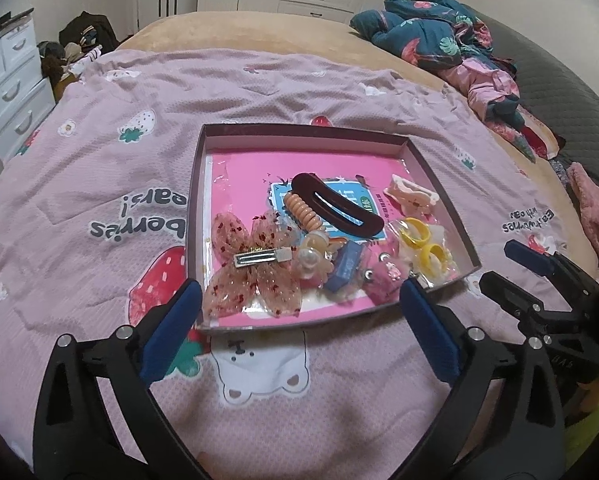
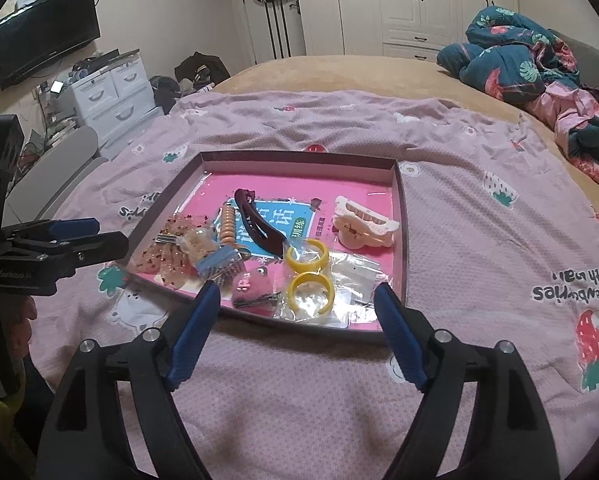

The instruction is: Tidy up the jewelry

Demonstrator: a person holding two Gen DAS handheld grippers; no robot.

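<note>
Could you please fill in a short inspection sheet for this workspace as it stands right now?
Surface: bed under a pink strawberry-print cover, wrinkled.
Job's things: shallow tray holding a dark red hair clip, sheer bow clip, cream claw clip, two yellow rings, blue clip, orange spiral tie.
Clutter: bunched dark floral quilt at the far end of the bed.
Grippers: left tool open, empty; right tool open, empty; both short of the tray's near edge.
Cables: nothing seen on the bed.
Surroundings: wall TV, white drawers, wardrobes.

tray (image 1: 203,200): 1 | yellow rings (image 1: 415,232): 2 | dark oval clip (image 1: 339,210): 1 | cream claw clip (image 1: 411,196): 1
</note>
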